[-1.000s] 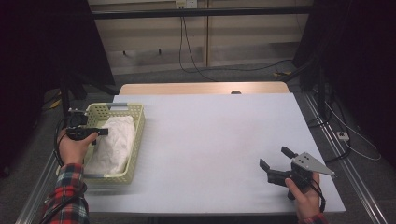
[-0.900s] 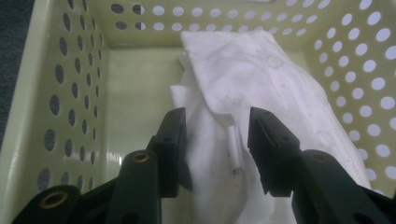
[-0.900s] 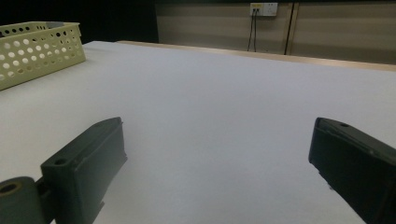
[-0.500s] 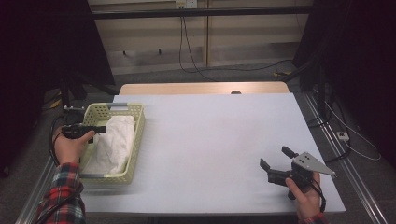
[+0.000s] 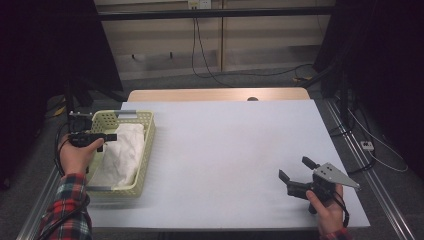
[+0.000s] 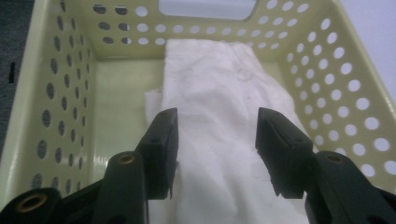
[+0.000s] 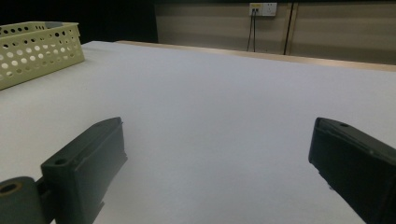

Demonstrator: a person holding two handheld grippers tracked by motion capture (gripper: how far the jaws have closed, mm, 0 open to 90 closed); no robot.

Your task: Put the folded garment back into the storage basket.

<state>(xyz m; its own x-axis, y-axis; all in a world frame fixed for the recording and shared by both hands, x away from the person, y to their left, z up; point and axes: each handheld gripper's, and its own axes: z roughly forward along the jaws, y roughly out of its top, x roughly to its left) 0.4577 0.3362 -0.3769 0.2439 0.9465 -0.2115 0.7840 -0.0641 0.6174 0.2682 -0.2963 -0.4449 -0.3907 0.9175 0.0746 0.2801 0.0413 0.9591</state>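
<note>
Two hand-held claws work at opposite ends of a white tabletop (image 5: 220, 150) in this view from above. At the left edge, the left claw (image 5: 111, 137) is held level over the near-left rim of a pale yellow perforated basket (image 5: 146, 150), the person's hand (image 5: 76, 156) wrapped around its grip and a plaid sleeve (image 5: 65, 210) rising from the bottom of the frame. Its jaws have just been opening and now stand partly apart, with nothing pinched between them; in the left gripper view they hang above a white folded cloth (image 6: 219, 116) that lies along the basket's floor, nearer its right wall, leaving a bare strip of floor beside the left wall. At the near right corner of the tabletop, the right claw (image 5: 296, 172) rests low in the other hand (image 5: 326, 207), its grey three-cornered plate on top and its jaws pointing toward the far left. Those jaws stand wide and empty; the right gripper view looks between them across bare tabletop, with the basket (image 7: 37, 51) well apart at the far left.
</note>
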